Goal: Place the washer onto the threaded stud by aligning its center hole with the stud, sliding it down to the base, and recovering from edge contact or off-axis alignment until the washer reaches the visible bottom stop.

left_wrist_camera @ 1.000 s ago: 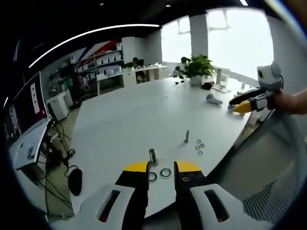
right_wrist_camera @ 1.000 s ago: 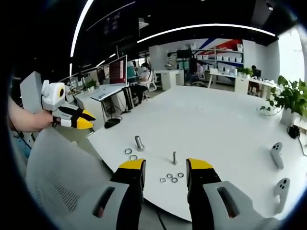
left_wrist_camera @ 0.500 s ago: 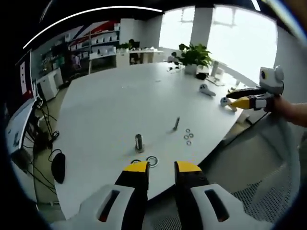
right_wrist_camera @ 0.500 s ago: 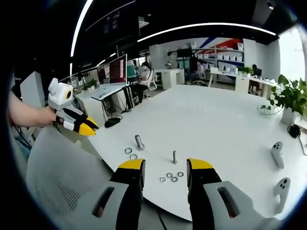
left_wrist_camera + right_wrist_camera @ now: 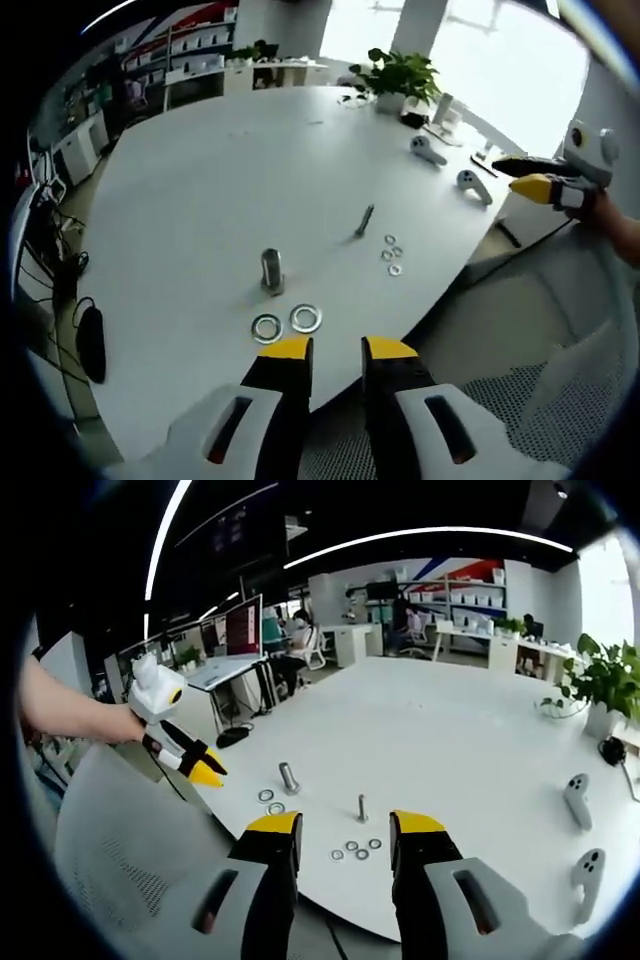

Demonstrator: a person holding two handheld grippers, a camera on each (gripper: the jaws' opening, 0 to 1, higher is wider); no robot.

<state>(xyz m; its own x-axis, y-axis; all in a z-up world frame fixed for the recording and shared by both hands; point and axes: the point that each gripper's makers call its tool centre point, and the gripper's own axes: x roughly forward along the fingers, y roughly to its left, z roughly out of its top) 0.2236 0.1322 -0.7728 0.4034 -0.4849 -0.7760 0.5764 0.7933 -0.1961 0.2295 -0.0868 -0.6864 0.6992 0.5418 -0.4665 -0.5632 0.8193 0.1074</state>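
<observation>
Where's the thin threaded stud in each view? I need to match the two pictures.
Left gripper view: the thin grey threaded stud stands right of centre, just left of the cluster of small metal washers.
Right gripper view: it stands low at centre, just above those washers.
Shared landmark: the thicker steel bolt.

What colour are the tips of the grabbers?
Yellow, on black jaws. The left gripper view shows its own tips best.
</observation>
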